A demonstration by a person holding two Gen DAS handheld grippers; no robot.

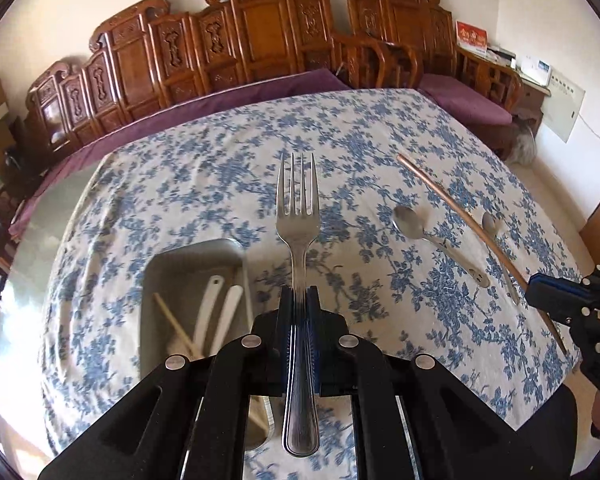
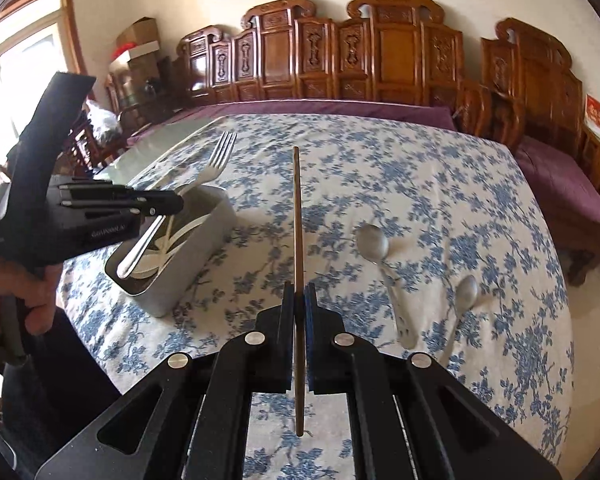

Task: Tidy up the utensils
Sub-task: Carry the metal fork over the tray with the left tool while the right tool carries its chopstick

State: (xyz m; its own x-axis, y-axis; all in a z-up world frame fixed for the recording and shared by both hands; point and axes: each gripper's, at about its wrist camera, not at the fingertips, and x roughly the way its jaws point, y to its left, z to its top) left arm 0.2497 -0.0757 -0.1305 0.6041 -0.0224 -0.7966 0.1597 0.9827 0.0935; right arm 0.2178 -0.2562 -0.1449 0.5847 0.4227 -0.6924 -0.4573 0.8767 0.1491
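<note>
Here, left to right:
Container: a grey metal tray (image 1: 192, 256) stands on the surface (image 1: 220, 168) at lower left of the left wrist view; it already holds white utensils (image 1: 210, 308) and a pale chopstick (image 1: 176, 326).
Left gripper (image 1: 299, 300): fingers clamped narrowly on the handle of a fork (image 1: 298, 200), tines pointing up the frame, held clear of the cloth at centre.
Right gripper (image 2: 299, 292): fingers pinched nearly together on a copper-coloured chopstick (image 2: 297, 216), which runs upright through the frame centre.
Loose items: a larger spoon (image 2: 374, 244) and a smaller spoon (image 2: 466, 290) lie on the surface at right, near each other, well apart from the tray.
Progress: judged partly done; some pieces are binned, two are in hand, two spoons are not yet collected.
Left wrist view only: the tray's interior from above, and the fork's handle end passing behind the fingers.
Right wrist view only: the left gripper from the side at mid left with the person's hand (image 2: 18, 292) on its grip, and the fork hanging over the tray's open top.
</note>
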